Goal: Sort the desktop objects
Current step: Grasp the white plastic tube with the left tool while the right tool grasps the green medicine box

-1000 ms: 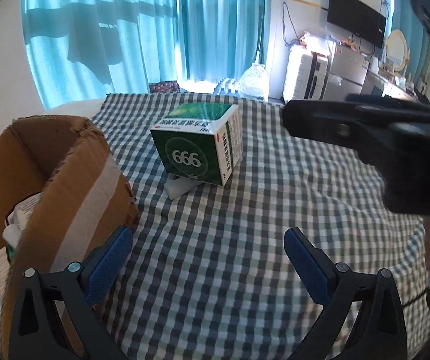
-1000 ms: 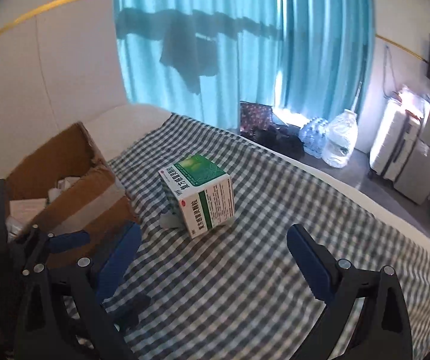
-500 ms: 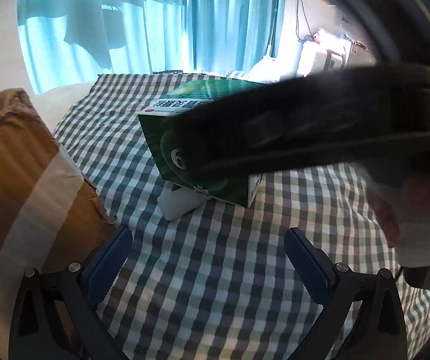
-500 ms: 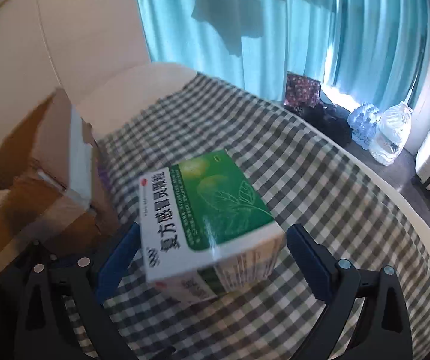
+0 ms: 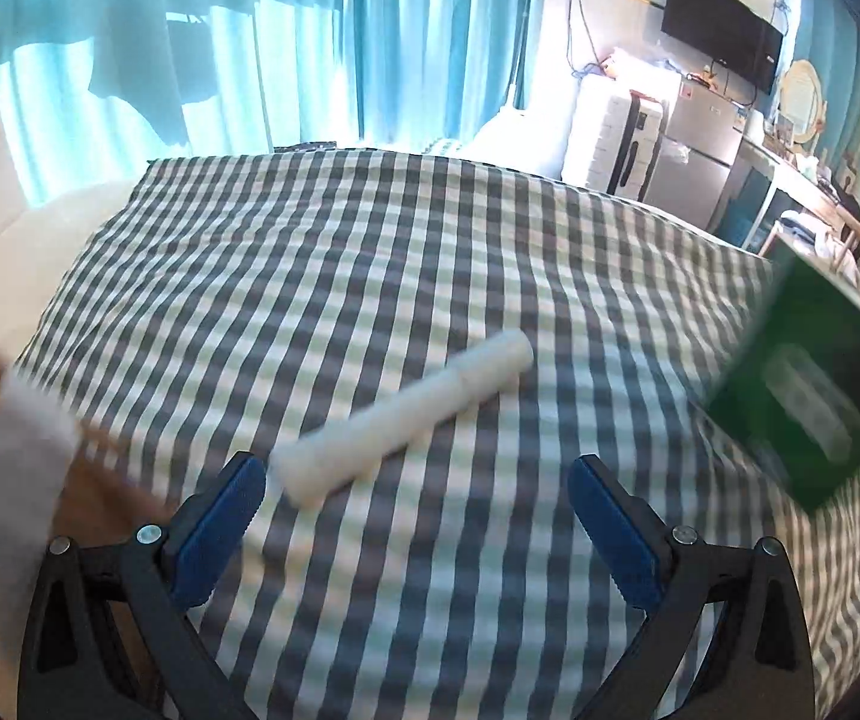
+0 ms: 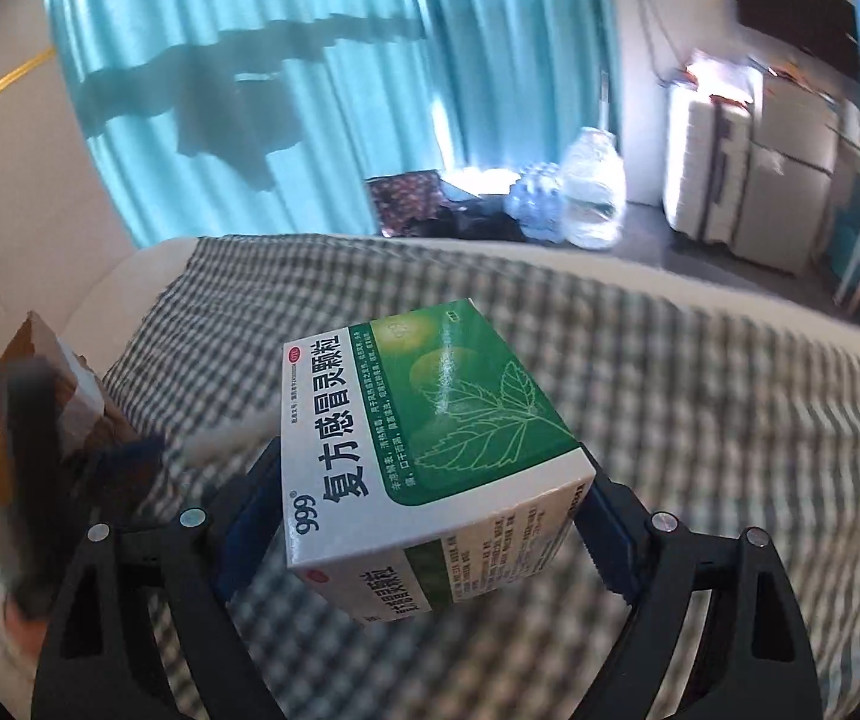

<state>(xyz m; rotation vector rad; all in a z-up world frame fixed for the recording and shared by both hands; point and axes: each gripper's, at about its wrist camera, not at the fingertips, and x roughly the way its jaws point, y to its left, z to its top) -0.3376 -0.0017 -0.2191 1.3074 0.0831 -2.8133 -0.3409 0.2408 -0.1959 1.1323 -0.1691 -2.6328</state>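
The right gripper (image 6: pixel 430 531) is clamping a green-and-white medicine box (image 6: pixel 423 456) between its blue pads, its jaws having just been closing onto the box's two side faces. A moment ago the box was sitting on the checked tablecloth (image 5: pixel 369 276); now it is being carried tilted above the cloth, clear of the surface. In the left wrist view the same box is showing as a blurred green shape at the right edge, off the cloth.

Lifting the box is exposing what was lying half under it — a white tube (image 5: pixel 405 414), now lying bare on the cloth, slanted, just ahead of the left gripper (image 5: pixel 417 519). That gripper's fingers are standing wide apart with nothing between them.

A cardboard box (image 6: pixel 27 420) with a taped flap is sitting at the table's left edge — likely where the sorted things go. The medicine box seems ready to travel there, and the tube looks like the left gripper's next pick.
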